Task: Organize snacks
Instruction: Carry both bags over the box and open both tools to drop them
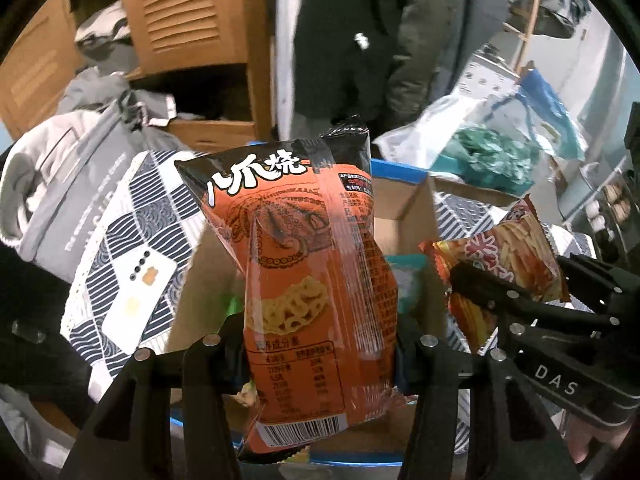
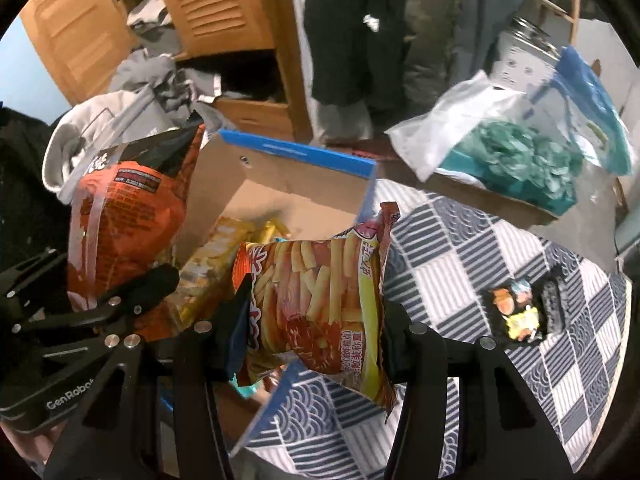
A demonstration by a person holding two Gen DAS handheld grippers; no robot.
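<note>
**Snacks carried in both grippers above the box**

Fingers of my left gripper (image 1: pixel 320 344) clamp an orange octopus-print crisp bag (image 1: pixel 308 264); my right gripper (image 2: pixel 310 332) clamps a red-and-yellow fries packet (image 2: pixel 320 300). I hold both above the open blue-edged cardboard box (image 2: pixel 296 156), probably for dropping in; yellow packets (image 2: pixel 224 248) already lie inside.

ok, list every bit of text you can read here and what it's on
"八爪烧": orange octopus snack bag, left gripper.
"DAS": right gripper's body.
"GenRobot", cut off at the end: left gripper's body.
"虾": fries snack bag, right gripper; the rest too blurred.
Nutrition table, barcode digits: too small.
</note>
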